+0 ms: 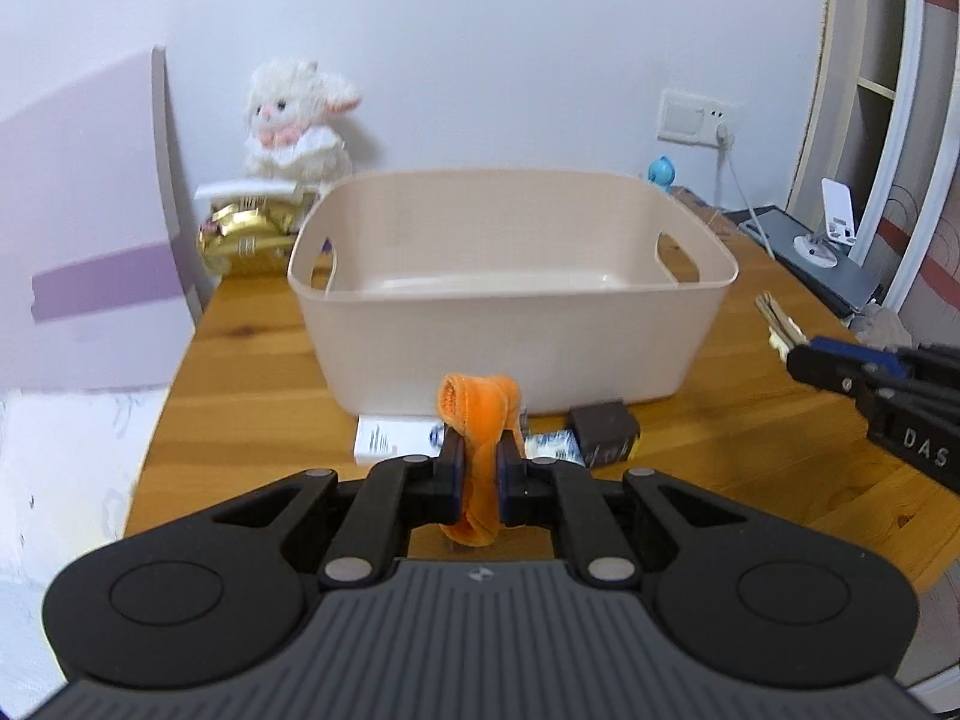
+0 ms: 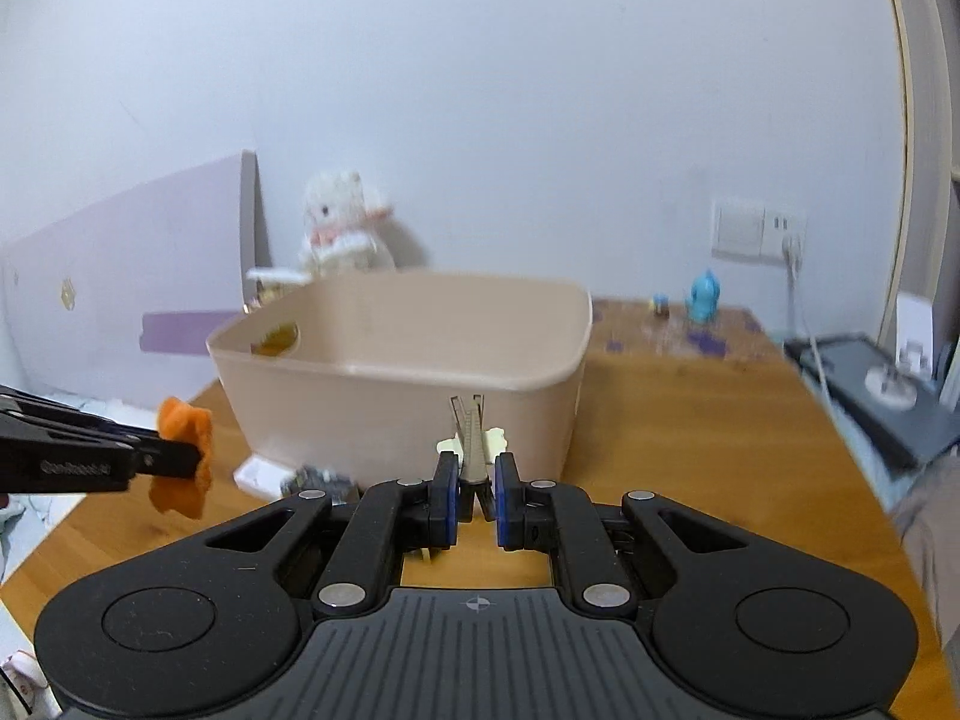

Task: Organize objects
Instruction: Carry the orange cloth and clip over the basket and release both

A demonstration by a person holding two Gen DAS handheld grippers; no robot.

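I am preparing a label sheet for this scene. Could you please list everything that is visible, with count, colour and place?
basket: 1, beige, middle of table, nothing visible inside
table: 1, wooden
orange cloth: 1, held above the table
clip: 1, metal, grey, held
white box: 1, before the basket
dark box: 1, brown, before the basket
plush rabbit: 1, white, back left
gold packet: 1, below the rabbit
blue figure: 1, back right
wall socket: 1, white
left gripper: shut on cloth
right gripper: shut on clip
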